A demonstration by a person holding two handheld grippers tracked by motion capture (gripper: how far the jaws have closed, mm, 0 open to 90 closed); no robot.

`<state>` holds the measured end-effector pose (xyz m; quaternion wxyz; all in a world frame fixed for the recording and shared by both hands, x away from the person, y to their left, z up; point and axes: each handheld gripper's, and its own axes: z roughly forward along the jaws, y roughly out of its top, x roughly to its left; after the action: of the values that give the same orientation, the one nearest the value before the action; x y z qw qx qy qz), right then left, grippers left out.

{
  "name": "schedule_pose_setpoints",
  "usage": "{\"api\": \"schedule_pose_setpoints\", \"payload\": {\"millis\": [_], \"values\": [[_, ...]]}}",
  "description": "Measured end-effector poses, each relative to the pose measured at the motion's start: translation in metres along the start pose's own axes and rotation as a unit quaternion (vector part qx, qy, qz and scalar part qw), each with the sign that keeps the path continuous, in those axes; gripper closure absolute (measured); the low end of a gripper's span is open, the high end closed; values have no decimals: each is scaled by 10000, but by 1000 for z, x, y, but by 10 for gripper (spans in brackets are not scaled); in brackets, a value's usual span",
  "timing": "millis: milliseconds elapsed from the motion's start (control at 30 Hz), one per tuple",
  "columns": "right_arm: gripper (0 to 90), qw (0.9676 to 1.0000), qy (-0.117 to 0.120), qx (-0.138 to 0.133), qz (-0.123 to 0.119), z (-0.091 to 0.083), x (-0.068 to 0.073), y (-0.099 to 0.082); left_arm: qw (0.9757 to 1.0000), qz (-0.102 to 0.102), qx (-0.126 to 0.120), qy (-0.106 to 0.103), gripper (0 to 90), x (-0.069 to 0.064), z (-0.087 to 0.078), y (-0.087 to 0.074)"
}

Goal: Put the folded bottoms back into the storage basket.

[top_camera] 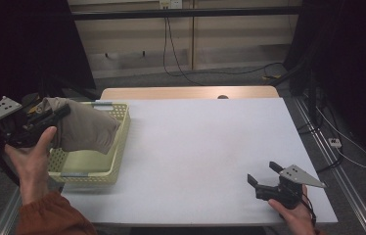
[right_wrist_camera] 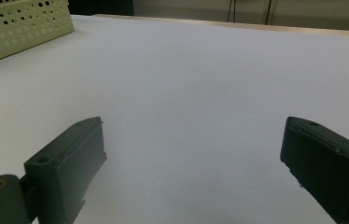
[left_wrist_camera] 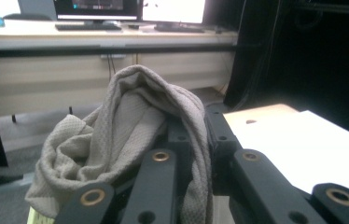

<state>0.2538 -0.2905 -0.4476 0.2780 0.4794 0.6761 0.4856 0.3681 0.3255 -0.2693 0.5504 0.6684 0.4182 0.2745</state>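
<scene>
Two claws: left claw (top_camera: 58, 113) clamps grey cloth (top_camera: 85, 129) above basket (top_camera: 117, 147); right claw (top_camera: 263, 174) agape.

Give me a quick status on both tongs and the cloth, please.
Left tongs shut on grey cloth, held above yellow basket. Right tongs open, low over white table. Nothing in the way.

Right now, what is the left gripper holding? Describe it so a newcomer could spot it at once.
Start at the white table and go to its left edge, where a pale yellow perforated plastic basket sits. Above it, the left gripper is shut on a grey-beige knitted cloth. It is the one soft, crumpled thing there, hanging over the basket.
</scene>
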Motion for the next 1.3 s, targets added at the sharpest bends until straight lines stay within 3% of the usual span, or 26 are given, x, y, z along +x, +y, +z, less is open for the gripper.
{"api": "schedule_pose_setpoints", "payload": {"millis": [367, 700, 867, 933, 1000, 1167, 1300], "values": [[62, 10000, 0, 3, -17, 0, 0, 0, 9987, -288, 417, 34, 834, 21, 8, -16], [64, 10000, -9, 3, -18, -1, 0, 0, 9951, -408, 897, 43, 833, 30, 17, -29], [66, 10000, 0, 10, -35, 0, 1, 0, 9918, -452, 1190, 120, 833, 36, 25, -37], [66, 10000, 3, 7, -33, 0, 1, 0, 9912, -466, 1230, 113, 832, 38, 29, -41], [65, 10000, 5, 17, -41, 0, 1, 0, 9923, -455, 1148, 20, 831, 38, 32, -44], [65, 10000, 26, 38, -30, 1, 1, 0, 9909, -461, 1260, -88, 830, 36, 44, -48], [65, 10000, 30, 41, -23, 1, 1, 0, 9885, -357, 1443, 262, 828, 36, 52, -52]]}}
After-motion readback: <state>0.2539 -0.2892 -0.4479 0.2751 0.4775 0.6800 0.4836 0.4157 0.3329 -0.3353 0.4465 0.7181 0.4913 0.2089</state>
